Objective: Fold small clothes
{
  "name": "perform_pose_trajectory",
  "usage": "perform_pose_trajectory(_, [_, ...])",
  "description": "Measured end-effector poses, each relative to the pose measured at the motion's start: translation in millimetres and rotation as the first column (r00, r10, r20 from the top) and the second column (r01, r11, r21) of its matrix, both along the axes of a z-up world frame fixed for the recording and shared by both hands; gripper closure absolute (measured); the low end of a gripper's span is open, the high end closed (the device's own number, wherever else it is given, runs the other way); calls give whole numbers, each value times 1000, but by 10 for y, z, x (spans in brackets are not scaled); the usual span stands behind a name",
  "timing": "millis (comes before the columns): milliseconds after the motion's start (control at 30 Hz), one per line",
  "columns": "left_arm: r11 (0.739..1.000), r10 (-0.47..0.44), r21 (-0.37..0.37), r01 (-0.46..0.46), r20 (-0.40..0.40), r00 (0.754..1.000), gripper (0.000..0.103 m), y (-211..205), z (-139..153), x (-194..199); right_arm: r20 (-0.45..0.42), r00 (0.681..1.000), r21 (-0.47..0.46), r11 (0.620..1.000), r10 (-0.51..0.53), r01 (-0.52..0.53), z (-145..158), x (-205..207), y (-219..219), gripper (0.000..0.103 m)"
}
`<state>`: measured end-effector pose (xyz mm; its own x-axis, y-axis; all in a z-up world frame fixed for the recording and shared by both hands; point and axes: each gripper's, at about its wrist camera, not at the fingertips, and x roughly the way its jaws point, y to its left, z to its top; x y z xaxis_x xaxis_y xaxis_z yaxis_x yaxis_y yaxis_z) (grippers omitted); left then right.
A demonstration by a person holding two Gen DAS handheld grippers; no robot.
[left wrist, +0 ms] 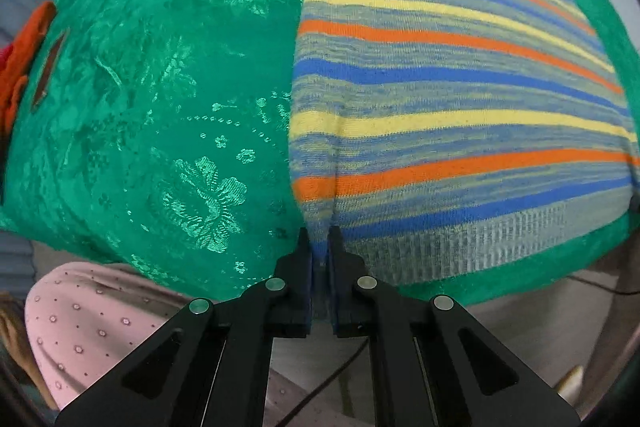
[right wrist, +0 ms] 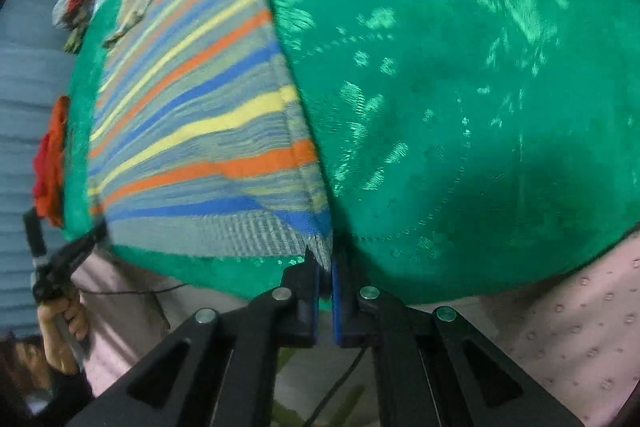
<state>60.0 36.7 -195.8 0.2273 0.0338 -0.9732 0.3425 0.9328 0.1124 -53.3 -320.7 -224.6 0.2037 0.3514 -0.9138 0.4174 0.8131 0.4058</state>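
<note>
On the green cloth [left wrist: 160, 75] the striped sweater [left wrist: 440, 87] lies lengthwise away, both hem corners clamped by left gripper [left wrist: 319, 233] and right gripper [right wrist: 324, 253].

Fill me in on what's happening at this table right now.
A person is folding a striped knit sweater that lies flat on a green patterned cloth. The left gripper is shut on the hem at one bottom corner; the right gripper is shut on the opposite bottom corner. Both sleeves look already turned in over the body. The sweater has not yet been lifted or folded over; only its corners are pinched.
</note>
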Motion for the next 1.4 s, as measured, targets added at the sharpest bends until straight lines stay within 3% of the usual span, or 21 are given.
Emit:
perform_pose_trajectory(67, [999, -11, 33, 10, 24, 1000, 89, -74, 4, -67, 1, 1000, -30, 999, 14, -13, 49, 5, 29, 98])
perform_pose_trajectory(133, [998, -16, 66, 14, 32, 999, 65, -141, 64, -147, 3, 1000, -49, 998, 28, -27, 99, 2, 41, 97])
perform_pose_trajectory(167, [996, -11, 92, 7, 41, 999, 38, -119, 141, -192, -1, 999, -50, 998, 35, -35, 124, -4, 49, 87])
perform_pose_trajectory(200, [994, -1, 107, -8, 80, 997, 28, -77, 271, -243, -14, 999, -65, 997, 42, -42, 200, -35, 23, 80])
perform_pose_trajectory(267, [995, 11, 99, -26, 143, 990, 28, 13, 501, -317, 2, 998, -120, 991, 58, -57, 387, -123, -78, 58])
perform_pose_trajectory(333, [996, 53, 52, -66, 213, 976, 27, 74, 791, -314, 21, 995, -232, 969, 97, -90, 645, -170, -206, 57])
perform_pose_trajectory(400, [995, 100, -49, -90, 291, 951, 18, 26, 1100, -245, 47, 989, -387, 915, 141, -112, 958, -133, -324, 57])
perform_pose_trajectory(467, [988, 124, -136, -80, 356, 926, 10, -87, 1252, -188, 88, 974, -535, 835, 206, -129, 1278, 34, -380, 49])
perform_pose_trajectory(500, [984, 127, -166, -67, 384, 914, 9, -198, 1245, -95, 124, 960, -586, 799, 251, -133, 1432, 196, -395, 47])
perform_pose_trajectory(567, [977, 127, -208, -40, 428, 895, 9, -310, 1130, 54, 210, 923, -615, 777, 321, -131, 1582, 486, -402, 46])
perform_pose_trajectory(667, [971, 108, -240, 5, 458, 883, 8, -592, 821, 216, 263, 852, -656, 731, 453, -186, 1549, 933, -318, 46])
perform_pose_trajectory(767, [990, 8, -132, 48, 394, 919, 9, -878, 220, 261, 267, 755, -662, 683, 599, -308, 1299, 1484, -115, 46])
perform_pose_trajectory(833, [993, -26, -95, 66, 372, 928, 9, -864, -79, 187, 267, 715, -644, 671, 647, -367, 1129, 1741, 2, 46])
perform_pose_trajectory(900, [991, 5, -119, 52, 434, 901, 3, -778, -68, 130, 266, 687, -630, 661, 676, -407, 962, 1950, 170, 46])
perform_pose_trajectory(1000, [992, 13, -120, 41, 415, 910, 1, -770, -56, 136, 261, 651, -642, 632, 713, -434, 728, 2269, 403, 46])
perform_pose_trajectory(1100, [988, 47, -154, 17, 402, 914, 0, -694, -63, 159, 245, 673, -636, 639, 698, -432, 452, 2527, 435, 49])
perform_pose_trajectory(1167, [988, 48, -152, 15, 400, 915, 0, -725, -90, 204, 245, 726, -579, 698, 642, -422, 355, 2652, 292, 97])
perform_pose_trajectory(1200, [989, 46, -150, 15, 401, 915, 0, -724, -84, 192, 264, 747, -572, 722, 611, -388, 414, 2619, 167, 97])
perform_pose_trajectory(1233, [989, 47, -150, 14, 400, 915, 0, -732, -131, 266, 324, 769, -547, 772, 551, -323, 547, 2560, -33, 97])
perform_pose_trajectory(1333, [988, 54, -156, 9, 397, 916, 0, -728, -148, 286, 463, 838, -437, 897, 290, -69, 930, 2239, -871, 97])
perform_pose_trajectory(1400, [987, 58, -160, 7, 396, 917, 0, -723, -145, 288, 498, 864, -342, 932, 70, 122, 1041, 1965, -1511, 97])
